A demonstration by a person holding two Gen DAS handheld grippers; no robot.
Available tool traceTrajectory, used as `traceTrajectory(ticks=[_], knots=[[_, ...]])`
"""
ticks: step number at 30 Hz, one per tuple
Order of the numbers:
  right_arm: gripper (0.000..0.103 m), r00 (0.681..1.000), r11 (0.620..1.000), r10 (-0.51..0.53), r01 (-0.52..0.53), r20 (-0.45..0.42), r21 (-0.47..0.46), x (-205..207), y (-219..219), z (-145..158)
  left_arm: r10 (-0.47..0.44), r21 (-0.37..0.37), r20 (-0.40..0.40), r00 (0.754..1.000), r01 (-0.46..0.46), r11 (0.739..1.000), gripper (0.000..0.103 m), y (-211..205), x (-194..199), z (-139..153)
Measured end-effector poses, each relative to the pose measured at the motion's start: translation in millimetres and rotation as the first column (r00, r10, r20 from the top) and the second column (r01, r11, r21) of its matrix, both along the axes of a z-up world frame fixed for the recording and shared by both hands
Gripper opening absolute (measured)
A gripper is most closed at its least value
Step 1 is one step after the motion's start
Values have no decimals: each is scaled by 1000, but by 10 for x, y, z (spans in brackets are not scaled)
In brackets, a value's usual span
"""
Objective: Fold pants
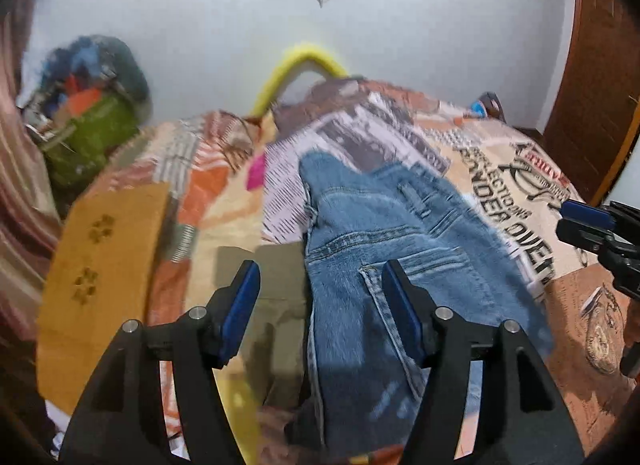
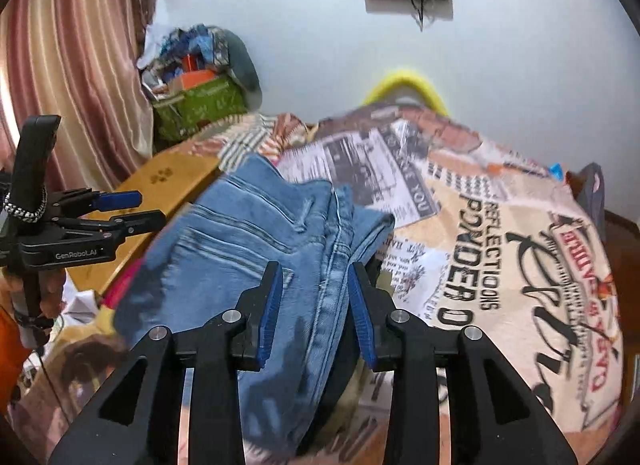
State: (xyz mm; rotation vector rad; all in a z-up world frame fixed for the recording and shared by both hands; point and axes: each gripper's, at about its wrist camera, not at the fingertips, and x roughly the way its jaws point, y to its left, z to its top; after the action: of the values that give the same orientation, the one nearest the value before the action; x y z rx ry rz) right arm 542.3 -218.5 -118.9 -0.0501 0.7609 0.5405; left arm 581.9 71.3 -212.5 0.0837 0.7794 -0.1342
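jeans lying mid-frame on the printed bedspread, waistband toward the top | left gripper jaws spread wide, nothing held | right gripper jaws apart too, straddling the denim seam, not pinching it

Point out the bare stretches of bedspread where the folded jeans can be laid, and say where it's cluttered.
Free: the printed bedspread right of the jeans, around the "REFLECTIONS" lettering, and the strip beyond the waistband toward the wall. Crowded: the left edge, with the mustard-yellow cloth and the green basket heaped with things.
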Motion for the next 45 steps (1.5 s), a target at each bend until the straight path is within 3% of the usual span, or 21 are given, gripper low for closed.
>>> traceTrajectory(ticks=[8,14,24,28,33,38,45], knots=[[31,994,996,-23,13,109,93,-675,-239,775,19,-14,168,986,-16,1000,63,-130,-987,800],[31,975,990,-25,-6,221,139,-1369,-345,1355,12,-65,281,960,6,998,63,-236,-1845,1344],[31,940,974,-25,-53,339,219,-2521,-426,1906,20,-73,464,886,16,997,63,-386,-3307,2066],[31,930,967,-33,-63,365,247,-2872,-492,1961,12,-89,489,872,36,995,65,-434,-3746,2170],[33,922,961,-53,-57,385,269,-3143,-571,1954,21,-96,528,849,35,995,83,-493,-4150,2172],[53,906,963,-88,-29,414,269,-3354,-616,1918,38,-123,541,840,34,992,97,-520,-4386,2130],[80,905,960,-121,3,408,279,-3405,-638,1860,55,-129,535,843,18,991,101,-557,-4461,1992]])
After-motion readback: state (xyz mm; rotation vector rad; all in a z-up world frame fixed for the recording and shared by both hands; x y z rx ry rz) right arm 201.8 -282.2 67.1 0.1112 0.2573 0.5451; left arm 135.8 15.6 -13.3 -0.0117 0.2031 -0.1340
